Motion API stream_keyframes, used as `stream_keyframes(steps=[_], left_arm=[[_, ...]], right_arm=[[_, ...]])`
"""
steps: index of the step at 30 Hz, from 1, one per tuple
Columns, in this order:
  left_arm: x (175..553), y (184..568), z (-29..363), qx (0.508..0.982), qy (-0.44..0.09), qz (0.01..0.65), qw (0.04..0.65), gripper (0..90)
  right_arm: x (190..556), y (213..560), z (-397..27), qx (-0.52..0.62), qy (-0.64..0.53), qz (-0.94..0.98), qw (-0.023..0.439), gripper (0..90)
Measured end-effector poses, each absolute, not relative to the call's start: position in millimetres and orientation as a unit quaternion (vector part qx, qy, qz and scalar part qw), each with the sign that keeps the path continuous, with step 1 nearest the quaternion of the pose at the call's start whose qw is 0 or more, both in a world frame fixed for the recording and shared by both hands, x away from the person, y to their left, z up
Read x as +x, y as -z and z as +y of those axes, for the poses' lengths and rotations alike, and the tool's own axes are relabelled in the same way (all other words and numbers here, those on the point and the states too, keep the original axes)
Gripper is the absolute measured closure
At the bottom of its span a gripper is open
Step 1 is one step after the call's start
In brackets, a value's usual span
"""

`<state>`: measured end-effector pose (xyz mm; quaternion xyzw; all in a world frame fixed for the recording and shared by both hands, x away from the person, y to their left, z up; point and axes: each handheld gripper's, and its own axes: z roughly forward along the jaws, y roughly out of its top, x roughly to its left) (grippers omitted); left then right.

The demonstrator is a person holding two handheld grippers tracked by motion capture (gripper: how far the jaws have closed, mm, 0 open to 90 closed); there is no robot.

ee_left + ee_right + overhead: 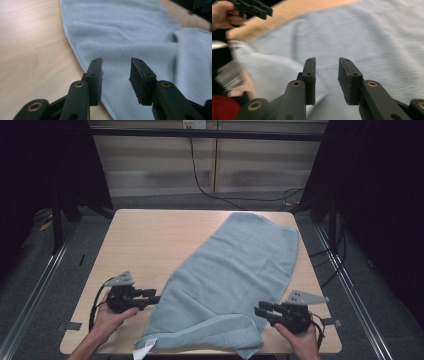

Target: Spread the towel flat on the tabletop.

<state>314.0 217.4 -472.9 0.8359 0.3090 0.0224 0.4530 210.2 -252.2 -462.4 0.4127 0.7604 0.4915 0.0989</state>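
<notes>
pale blue towel (235,280) spread aslant on the desk (145,240), near end folded over in a band at the front edge, one corner hanging past it. left gripper (150,296) at the towel's left edge, jaws partly open, nothing between them. right gripper (263,311) at the folded band's right end, jaws likewise parted and empty. likely risk: a pinch that takes only the top layer would pull the fold open; the overhanging corner could drag the cloth off
</notes>
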Motion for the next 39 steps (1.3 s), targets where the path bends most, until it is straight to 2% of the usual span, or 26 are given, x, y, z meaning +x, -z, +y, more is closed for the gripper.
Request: stream_keyframes(steps=[1, 3, 6, 8, 9, 11, 12, 14, 18, 22, 23, 25, 28, 34, 37, 38, 39], left_arm=[[327, 479, 202, 0.844, -0.022, 0.303, 0.443, 56.4], [332, 483, 196, 0.844, -0.019, 0.304, 0.44, 52.0], [340, 497, 178, 0.862, -0.019, 0.289, 0.416, 50.2], [340, 501, 175, 0.867, -0.02, 0.287, 0.407, 50.0], [336, 502, 174, 0.873, -0.044, 0.277, 0.4, 56.5], [333, 500, 176, 0.88, -0.052, 0.269, 0.388, 73.3], [333, 500, 176, 0.88, -0.052, 0.269, 0.388, 77.9], [323, 501, 183, 0.88, -0.048, 0.267, 0.39, 82.9], [301, 500, 197, 0.879, -0.03, 0.266, 0.394, 84.4], [274, 500, 213, 0.878, -0.01, 0.265, 0.398, 84.6], [260, 500, 220, 0.878, 0.01, 0.261, 0.4, 84.6], [253, 500, 222, 0.879, 0.016, 0.256, 0.402, 84.6], [236, 497, 228, 0.879, 0.028, 0.248, 0.406, 84.6], [241, 490, 226, 0.869, 0.025, 0.248, 0.426, 79.9], [250, 484, 223, 0.86, 0.019, 0.253, 0.442, 68.8], [256, 480, 222, 0.855, 0.011, 0.257, 0.45, 67.6], [262, 477, 220, 0.853, 0.006, 0.258, 0.453, 67.6]], right_arm=[[227, 471, -255, 0.426, -0.47, 0.766, 0.103, 67.1], [234, 475, -256, 0.43, -0.464, 0.768, 0.099, 64.7], [248, 487, -256, 0.444, -0.432, 0.779, 0.103, 56.9], [249, 489, -256, 0.446, -0.428, 0.78, 0.1, 55.9], [248, 492, -256, 0.446, -0.419, 0.785, 0.102, 53.2], [244, 493, -255, 0.444, -0.416, 0.787, 0.101, 51.0], [243, 494, -255, 0.442, -0.411, 0.791, 0.101, 49.8], [240, 498, -253, 0.441, -0.399, 0.798, 0.102, 47.7], [235, 502, -246, 0.426, -0.38, 0.813, 0.115, 46.1], [227, 502, -238, 0.403, -0.372, 0.826, 0.129, 51.2], [220, 500, -232, 0.39, -0.363, 0.835, 0.138, 67.1], [216, 499, -229, 0.385, -0.364, 0.839, 0.125, 81.8], [211, 497, -226, 0.381, -0.373, 0.839, 0.11, 85.8], [209, 485, -232, 0.385, -0.418, 0.817, 0.097, 85.6], [210, 489, -231, 0.385, -0.408, 0.823, 0.088, 76.9], [211, 489, -231, 0.385, -0.409, 0.822, 0.088, 72.6], [211, 489, -231, 0.385, -0.409, 0.822, 0.088, 72.6]])
